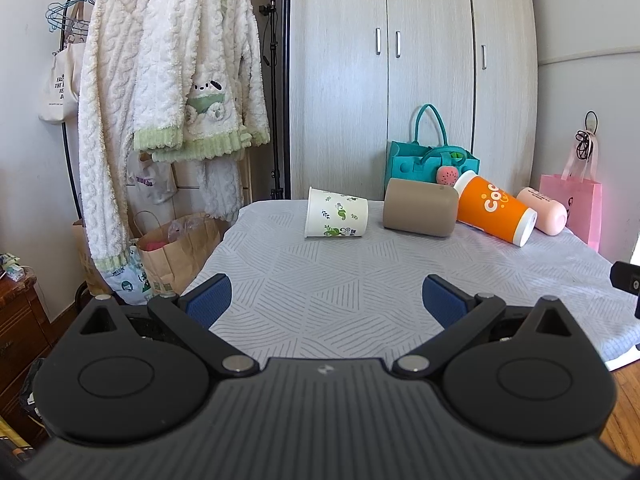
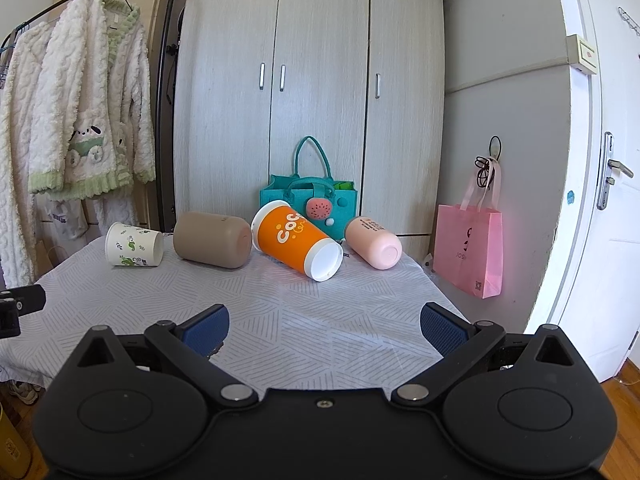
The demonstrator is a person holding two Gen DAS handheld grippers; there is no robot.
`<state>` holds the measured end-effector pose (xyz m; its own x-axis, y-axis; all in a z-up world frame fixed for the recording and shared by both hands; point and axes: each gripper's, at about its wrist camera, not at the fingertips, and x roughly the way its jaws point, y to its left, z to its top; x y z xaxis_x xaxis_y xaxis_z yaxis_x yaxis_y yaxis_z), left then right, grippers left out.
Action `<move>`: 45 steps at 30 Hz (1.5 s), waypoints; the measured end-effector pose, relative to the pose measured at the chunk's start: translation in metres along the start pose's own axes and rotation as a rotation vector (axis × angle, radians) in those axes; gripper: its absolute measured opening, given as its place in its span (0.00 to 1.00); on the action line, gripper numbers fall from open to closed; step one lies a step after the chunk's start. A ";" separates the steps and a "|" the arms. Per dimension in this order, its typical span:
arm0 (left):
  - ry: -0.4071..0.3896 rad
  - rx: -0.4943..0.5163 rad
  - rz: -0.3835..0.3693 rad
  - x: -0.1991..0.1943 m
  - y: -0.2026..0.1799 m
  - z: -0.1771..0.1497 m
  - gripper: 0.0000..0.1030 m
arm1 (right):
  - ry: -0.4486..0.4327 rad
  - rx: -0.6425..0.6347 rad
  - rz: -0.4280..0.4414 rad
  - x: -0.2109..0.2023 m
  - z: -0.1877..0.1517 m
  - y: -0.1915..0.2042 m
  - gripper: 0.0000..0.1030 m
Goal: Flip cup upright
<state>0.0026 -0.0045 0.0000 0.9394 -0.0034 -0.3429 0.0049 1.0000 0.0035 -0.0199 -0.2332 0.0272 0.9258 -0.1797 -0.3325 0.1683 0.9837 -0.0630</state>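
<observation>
Both my grippers, left (image 1: 326,300) and right (image 2: 324,330), hang with jaws spread wide and holding nothing above the patterned tablecloth (image 2: 280,304). Four cups lie on their sides near its far edge: paper cup (image 1: 336,218), brown cup (image 1: 420,208), orange cup (image 2: 296,246), pink cup (image 2: 372,242).

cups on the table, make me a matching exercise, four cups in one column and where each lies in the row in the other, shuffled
All four lie on their sides on the table.

Column 1
1. orange cup
2. white leaf-print cup
3. pink cup
4. brown cup

Column 2
a. far left end of the row
b. far right end of the row
c. second from the left
d. second from the right, in front of the teal bag

Pairs: 1-d, 2-a, 3-b, 4-c
</observation>
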 end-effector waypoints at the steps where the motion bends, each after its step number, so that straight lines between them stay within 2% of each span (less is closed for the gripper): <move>1: 0.000 0.002 0.000 0.000 0.000 0.000 1.00 | 0.002 -0.001 0.001 0.000 0.000 0.000 1.00; 7: 0.026 0.013 0.006 0.000 0.000 0.000 1.00 | 0.011 -0.007 0.003 0.000 -0.001 0.000 1.00; 12: -0.004 0.003 0.002 0.000 0.000 -0.002 1.00 | 0.014 -0.008 0.010 0.002 -0.001 -0.001 1.00; 17: -0.016 -0.075 -0.047 0.010 0.001 0.005 1.00 | 0.012 -0.019 0.034 0.007 0.002 -0.003 1.00; 21: -0.013 -0.089 -0.051 0.022 0.000 0.016 1.00 | 0.026 -0.056 0.144 0.016 0.018 -0.013 1.00; 23: -0.013 -0.076 -0.028 0.027 -0.004 0.023 1.00 | 0.030 -0.086 0.219 0.020 0.033 -0.021 1.00; 25: -0.011 -0.112 -0.045 0.033 -0.005 0.033 1.00 | 0.047 -0.124 0.312 0.029 0.050 -0.028 1.00; 28: 0.014 -0.179 -0.105 0.042 -0.005 0.047 1.00 | 0.106 -0.178 0.475 0.051 0.076 -0.035 1.00; 30: 0.035 -0.201 -0.130 0.050 -0.008 0.053 1.00 | 0.155 -0.215 0.522 0.073 0.090 -0.034 1.00; 36: 0.124 -0.282 -0.149 0.084 -0.019 0.059 1.00 | 0.313 -0.362 0.575 0.153 0.107 -0.015 0.98; 39: 0.183 -0.302 -0.137 0.099 -0.020 0.055 1.00 | 0.391 -0.393 0.564 0.197 0.111 -0.014 0.96; 45: 0.239 -0.332 -0.121 0.129 -0.019 0.053 1.00 | 0.466 -0.503 0.564 0.256 0.117 -0.003 0.95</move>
<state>0.1420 -0.0246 0.0057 0.8328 -0.1587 -0.5303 -0.0368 0.9400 -0.3392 0.2558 -0.2823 0.0524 0.5759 0.2408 -0.7812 -0.5415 0.8283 -0.1439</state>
